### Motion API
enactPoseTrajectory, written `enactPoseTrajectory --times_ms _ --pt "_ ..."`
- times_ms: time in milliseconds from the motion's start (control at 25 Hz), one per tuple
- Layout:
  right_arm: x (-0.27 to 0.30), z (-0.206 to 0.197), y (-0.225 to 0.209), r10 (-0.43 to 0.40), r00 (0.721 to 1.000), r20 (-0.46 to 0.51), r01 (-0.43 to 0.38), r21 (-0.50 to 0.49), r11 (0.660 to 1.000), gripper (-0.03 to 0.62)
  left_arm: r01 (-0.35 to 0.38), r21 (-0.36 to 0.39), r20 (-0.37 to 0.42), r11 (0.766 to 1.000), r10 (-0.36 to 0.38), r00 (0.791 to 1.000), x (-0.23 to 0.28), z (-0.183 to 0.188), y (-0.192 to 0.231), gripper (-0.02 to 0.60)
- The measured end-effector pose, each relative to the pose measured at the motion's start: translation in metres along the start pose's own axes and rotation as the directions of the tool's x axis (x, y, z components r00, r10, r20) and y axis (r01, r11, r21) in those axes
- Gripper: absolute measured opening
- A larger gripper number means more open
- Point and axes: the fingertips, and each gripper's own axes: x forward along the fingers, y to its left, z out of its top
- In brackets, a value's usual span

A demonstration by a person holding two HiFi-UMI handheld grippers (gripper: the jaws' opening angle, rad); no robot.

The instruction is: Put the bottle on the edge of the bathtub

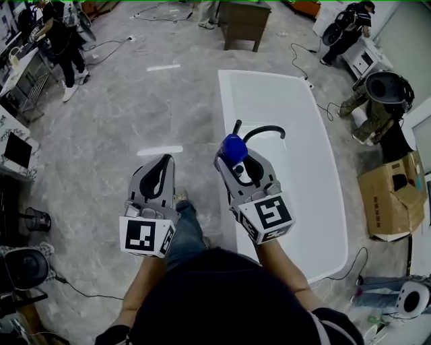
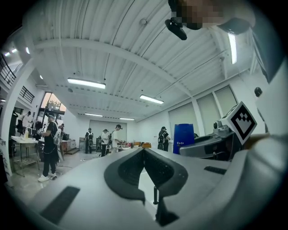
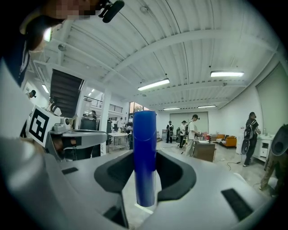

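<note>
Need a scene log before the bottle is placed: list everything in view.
bottle: 1, blue, upright in the right gripper, near the left rim of the bathtub.
bathtub: 1, white, on the floor ahead.
faucet: 1, black, curved, at the bathtub's left rim.
cardboard box: 1, brown, right of the bathtub.
table: 1, dark wood, beyond the bathtub's far end.
bystanders: several, dark clothes, room edges.
left gripper: 1, grey, shut, empty.
right gripper: 1, grey, shut on the bottle.

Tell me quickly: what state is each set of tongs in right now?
Left tongs: closed, nothing between them.
Right tongs: closed on the blue bottle.
</note>
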Motion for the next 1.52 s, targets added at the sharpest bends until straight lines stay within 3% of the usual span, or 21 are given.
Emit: enactPoseTrajectory --times_ms 280,440,840,1040,1520 --pt "0.080 -0.006 -0.065 -0.059 0.998 -0.019 0.059 0.004 0.998 0.164 0.070 -0.009 -0.012 0.997 -0.070 0.997 0.100 -0.022 0.040 0.025" --pt "0.145 0.001 -0.104 -0.106 0.993 -0.051 0.106 0.002 0.994 0.164 0.102 -0.012 -0.027 0.995 -0.102 0.994 0.168 -0.029 0.083 0.025" --pt "0.310 0.020 -0.175 -0.154 0.988 -0.013 0.154 0.002 0.988 0.164 0.155 -0.003 -0.012 0.988 -0.155 0.988 0.318 -0.038 0.199 0.025" --pt "0.354 0.023 -0.195 -0.171 0.985 0.011 0.171 0.011 0.985 0.164 0.173 -0.001 -0.025 0.985 -0.173 0.985 0.356 -0.049 0.229 0.025" --pt "0.406 0.000 -0.236 -0.212 0.976 -0.047 0.213 0.022 0.977 0.164 0.192 -0.065 -0.061 0.979 -0.196 0.979 0.410 -0.087 0.261 0.025"
